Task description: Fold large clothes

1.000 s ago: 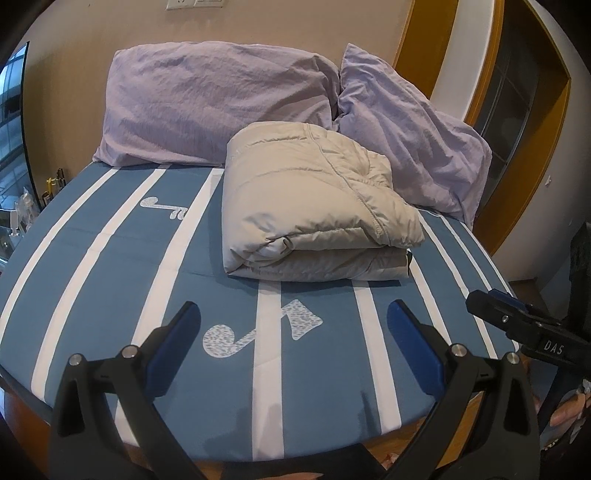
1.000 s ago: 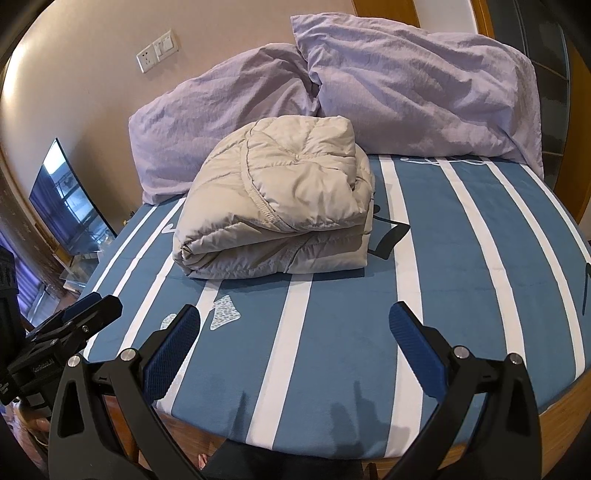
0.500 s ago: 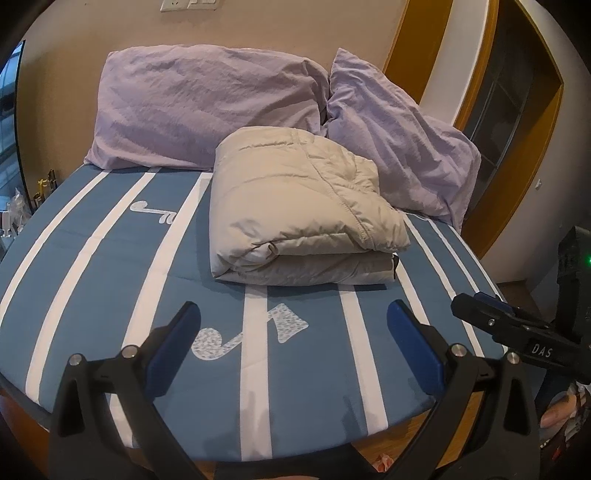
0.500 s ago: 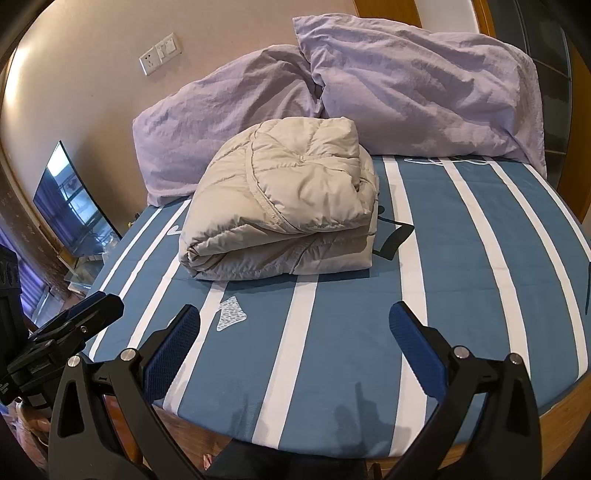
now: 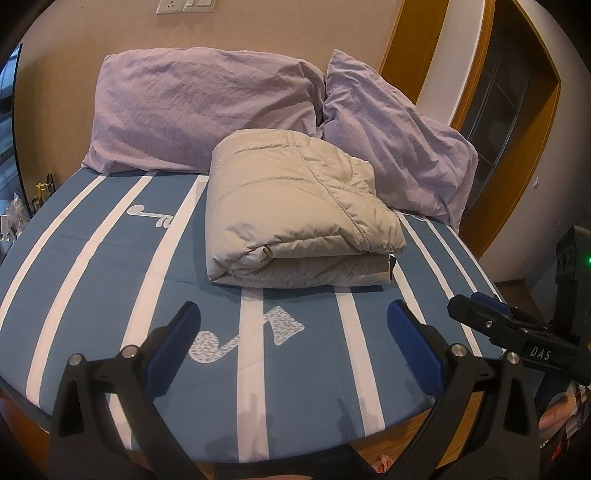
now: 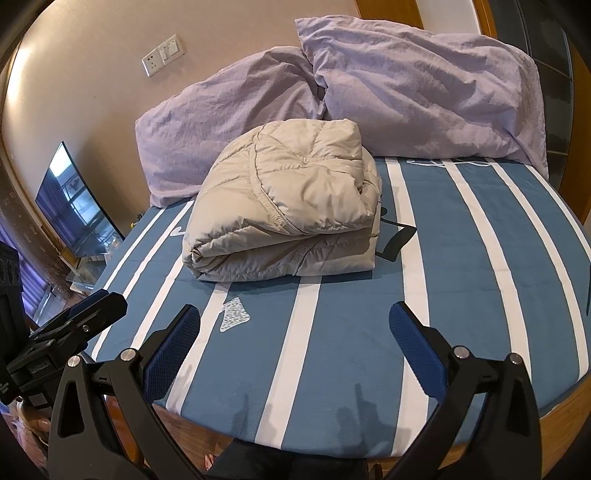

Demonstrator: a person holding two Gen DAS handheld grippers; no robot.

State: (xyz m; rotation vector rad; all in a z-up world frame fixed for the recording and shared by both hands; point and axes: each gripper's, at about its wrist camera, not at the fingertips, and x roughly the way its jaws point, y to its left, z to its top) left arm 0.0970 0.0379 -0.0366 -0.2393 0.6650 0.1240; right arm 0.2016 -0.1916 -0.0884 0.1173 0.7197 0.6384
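Jacket, beige, padded, folded in a thick bundle at frame centre on striped blue bed before two lilac pillows, wall socket upper left; left gripper and right gripper both wide open, empty, low in frame; risk: springy padding may unfold if nudged.

The jacket is covering the near part of both pillows and hiding its own inner layers and most of a black strap. The frame edge is cropping the wall socket and the TV. Bedside clutter is showing too small to identify. Gripper bodies are masking the bed's near edge.
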